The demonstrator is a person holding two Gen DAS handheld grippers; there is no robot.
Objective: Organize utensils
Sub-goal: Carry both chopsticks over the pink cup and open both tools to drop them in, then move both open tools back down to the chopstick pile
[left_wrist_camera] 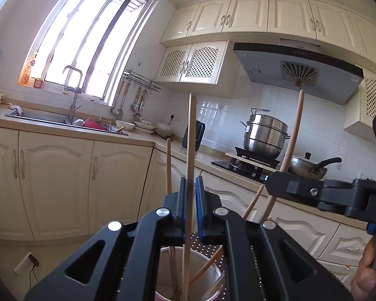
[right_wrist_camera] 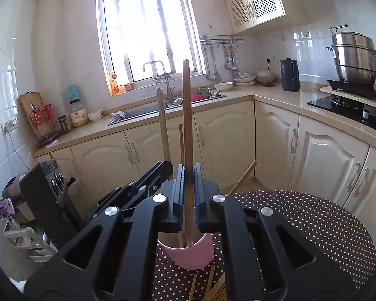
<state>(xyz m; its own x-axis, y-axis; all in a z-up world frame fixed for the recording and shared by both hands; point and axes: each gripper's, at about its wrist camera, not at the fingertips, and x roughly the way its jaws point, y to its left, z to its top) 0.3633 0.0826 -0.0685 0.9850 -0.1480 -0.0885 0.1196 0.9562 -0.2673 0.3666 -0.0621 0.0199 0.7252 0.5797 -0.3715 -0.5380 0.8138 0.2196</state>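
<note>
A pink cup [right_wrist_camera: 190, 253] stands on a round brown table with white dots [right_wrist_camera: 313, 225]; in the left wrist view the cup [left_wrist_camera: 203, 276] sits below my fingers with several wooden sticks in it. My left gripper [left_wrist_camera: 191, 188] is shut on a thin bamboo chopstick [left_wrist_camera: 191, 130] that stands upright with its lower end in the cup. My right gripper [right_wrist_camera: 188, 175] is shut on a thicker wooden utensil handle [right_wrist_camera: 186, 105], also upright in the cup. The right gripper [left_wrist_camera: 283, 183] shows in the left wrist view gripping that curved handle [left_wrist_camera: 297, 130]. The left gripper [right_wrist_camera: 163, 173] shows beside the right one.
Loose chopsticks [right_wrist_camera: 213, 288] lie on the table in front of the cup. Another wooden handle [right_wrist_camera: 163, 125] and a leaning chopstick [right_wrist_camera: 243, 175] stick out of the cup. Kitchen counters, a sink [right_wrist_camera: 168, 105] and a stove with a steel pot [right_wrist_camera: 353, 57] ring the table.
</note>
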